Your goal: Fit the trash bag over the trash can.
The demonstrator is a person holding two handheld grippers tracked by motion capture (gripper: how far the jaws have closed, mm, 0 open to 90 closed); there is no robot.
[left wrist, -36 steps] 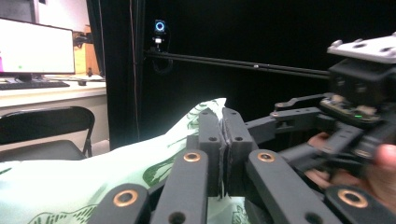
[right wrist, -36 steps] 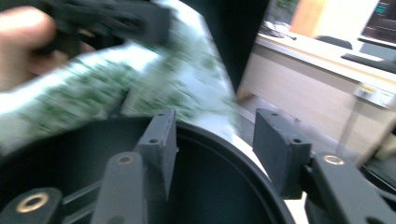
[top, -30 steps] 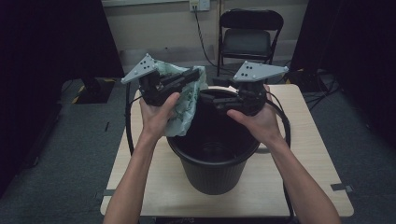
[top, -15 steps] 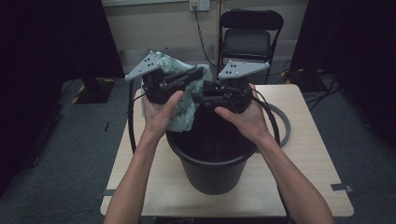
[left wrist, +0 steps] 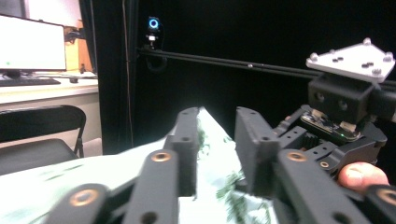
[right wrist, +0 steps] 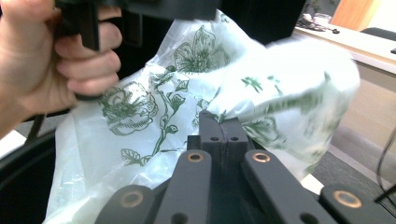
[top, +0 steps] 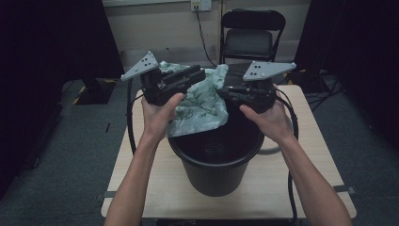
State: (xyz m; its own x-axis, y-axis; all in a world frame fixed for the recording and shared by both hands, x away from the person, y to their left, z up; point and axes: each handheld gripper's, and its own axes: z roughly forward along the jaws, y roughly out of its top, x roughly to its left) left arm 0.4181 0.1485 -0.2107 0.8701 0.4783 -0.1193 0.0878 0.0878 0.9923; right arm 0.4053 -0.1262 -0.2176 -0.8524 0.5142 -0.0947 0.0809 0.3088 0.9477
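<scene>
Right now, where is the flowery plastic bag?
In the high view, the bag hangs above the far rim of the black bucket, between the left gripper and the right gripper.

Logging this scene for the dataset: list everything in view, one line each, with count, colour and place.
plastic bag: one, white with green flower print, held above the bin's far rim.
bin: one, black, on the table.
table: one, light wood, centre.
folding chair: one, black, behind the table by the wall.
monitor: one, white screen, on a desk, left gripper view.
left gripper: one, black, jaws apart around the bag's edge.
right gripper: one, black, jaws shut on the bag.
</scene>
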